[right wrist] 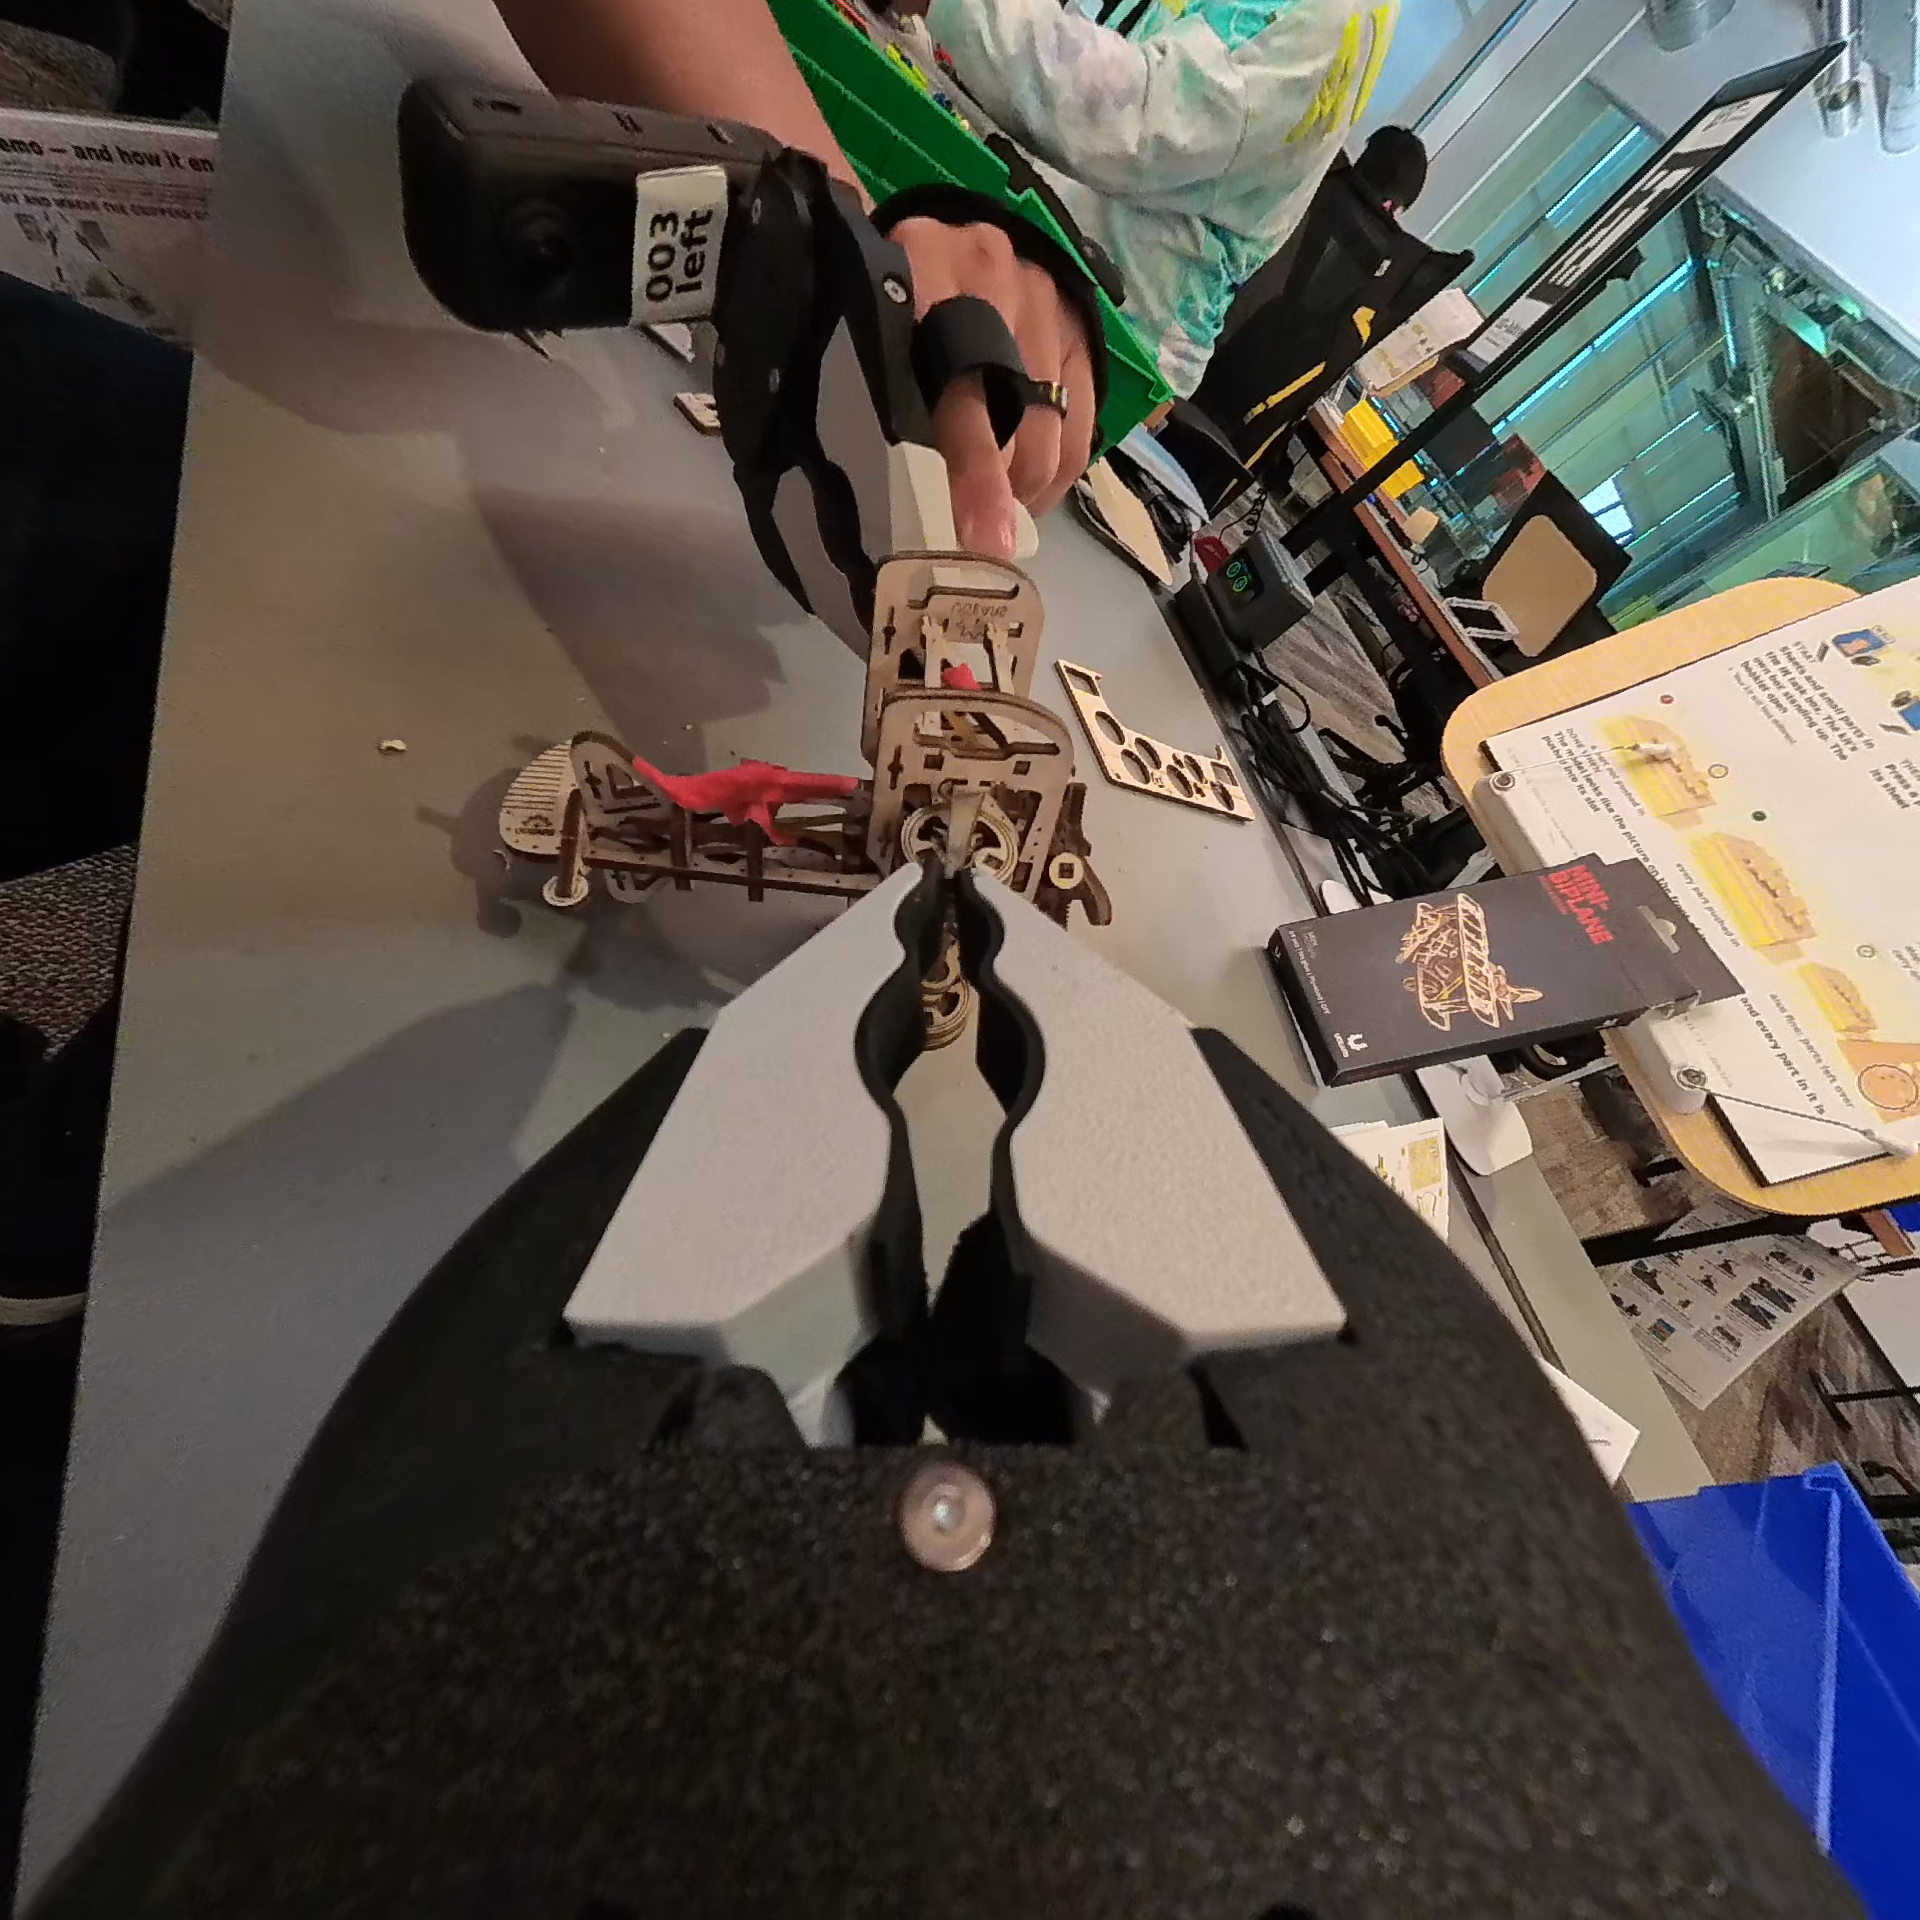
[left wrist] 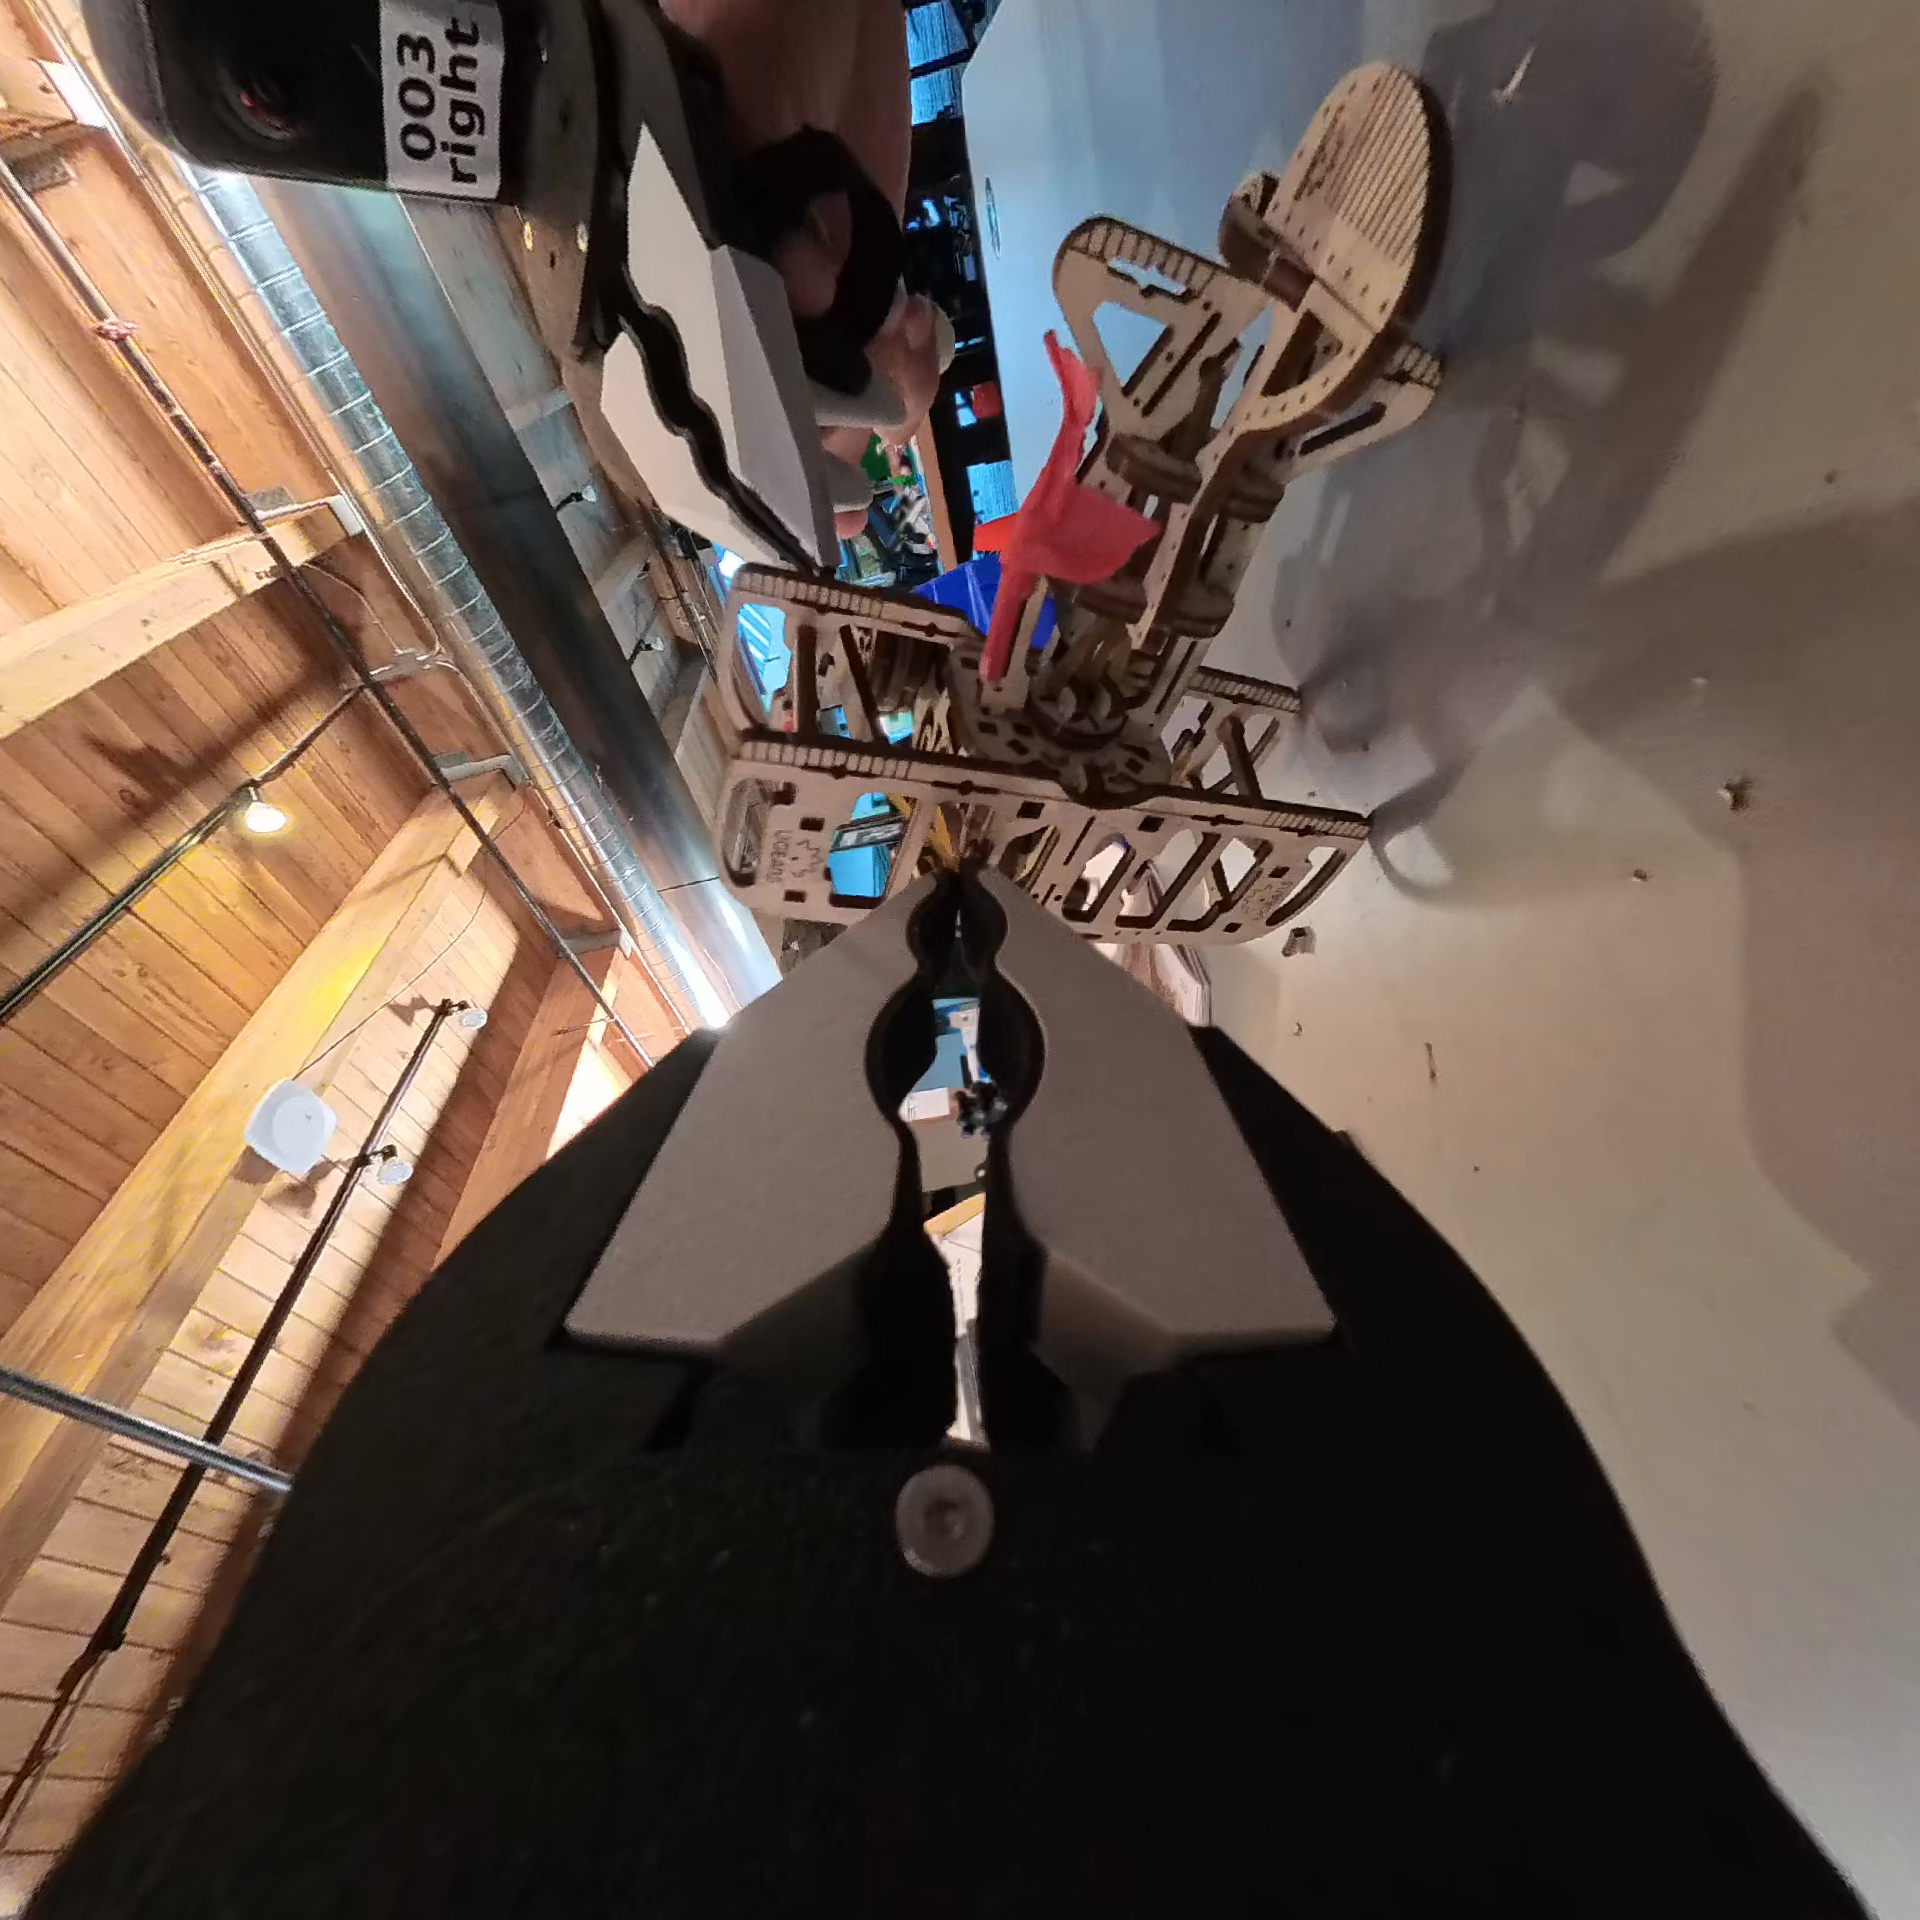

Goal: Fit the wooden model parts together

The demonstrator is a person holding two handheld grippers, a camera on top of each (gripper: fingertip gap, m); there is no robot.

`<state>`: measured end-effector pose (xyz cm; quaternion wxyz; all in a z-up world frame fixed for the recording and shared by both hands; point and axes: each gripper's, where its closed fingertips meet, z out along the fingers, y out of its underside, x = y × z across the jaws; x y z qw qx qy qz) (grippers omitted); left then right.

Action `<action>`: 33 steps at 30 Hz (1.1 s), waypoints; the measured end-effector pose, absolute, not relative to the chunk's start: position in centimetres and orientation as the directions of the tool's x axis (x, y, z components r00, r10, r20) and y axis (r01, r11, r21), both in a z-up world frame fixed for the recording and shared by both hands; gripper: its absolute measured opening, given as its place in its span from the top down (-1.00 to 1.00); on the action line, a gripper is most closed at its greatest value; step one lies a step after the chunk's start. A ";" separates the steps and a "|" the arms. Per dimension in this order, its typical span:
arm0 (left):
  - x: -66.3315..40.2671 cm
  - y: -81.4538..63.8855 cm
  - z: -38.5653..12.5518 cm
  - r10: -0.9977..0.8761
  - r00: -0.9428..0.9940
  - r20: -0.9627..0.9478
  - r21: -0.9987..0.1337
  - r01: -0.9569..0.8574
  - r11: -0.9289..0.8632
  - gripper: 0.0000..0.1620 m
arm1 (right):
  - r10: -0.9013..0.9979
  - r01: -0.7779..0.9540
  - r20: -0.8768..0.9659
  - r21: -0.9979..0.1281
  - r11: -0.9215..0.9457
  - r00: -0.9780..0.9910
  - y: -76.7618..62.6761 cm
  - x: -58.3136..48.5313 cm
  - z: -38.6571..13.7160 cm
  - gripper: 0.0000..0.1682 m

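A wooden biplane model lies on its side on the grey table, tail to the left and wings standing up. A red strip is wound along its body. My left gripper is shut on the long edge of the near wing. It also shows in the right wrist view, at the top of the raised wing. My right gripper is shut on a small thin part at the model's nose, by the round wheels. It also shows in the left wrist view, with its tips at the far wing's end.
A punched-out wooden sheet lies right of the model. A black box sits at the table's edge. An instruction board lies on a round side table. A blue bin is at lower right. A person sits behind a green tray. About 8 centimeters separates my left fingertips from my right.
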<state>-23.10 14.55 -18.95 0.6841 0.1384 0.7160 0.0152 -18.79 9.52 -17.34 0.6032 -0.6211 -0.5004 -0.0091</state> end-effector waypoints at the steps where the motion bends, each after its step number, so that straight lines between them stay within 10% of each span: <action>1: -23.1 14.6 -19.0 0.218 -0.030 -0.975 0.210 0.179 0.961 1.00 | 0.610 0.633 0.615 -0.740 0.229 0.499 9.5 -18.8 -17.4 1.00; 33: -23.4 14.3 -21.0 0.175 -0.074 -0.982 0.158 0.192 0.969 0.94 | 0.614 0.658 0.617 -0.726 0.201 0.492 9.8 -18.8 -17.8 1.00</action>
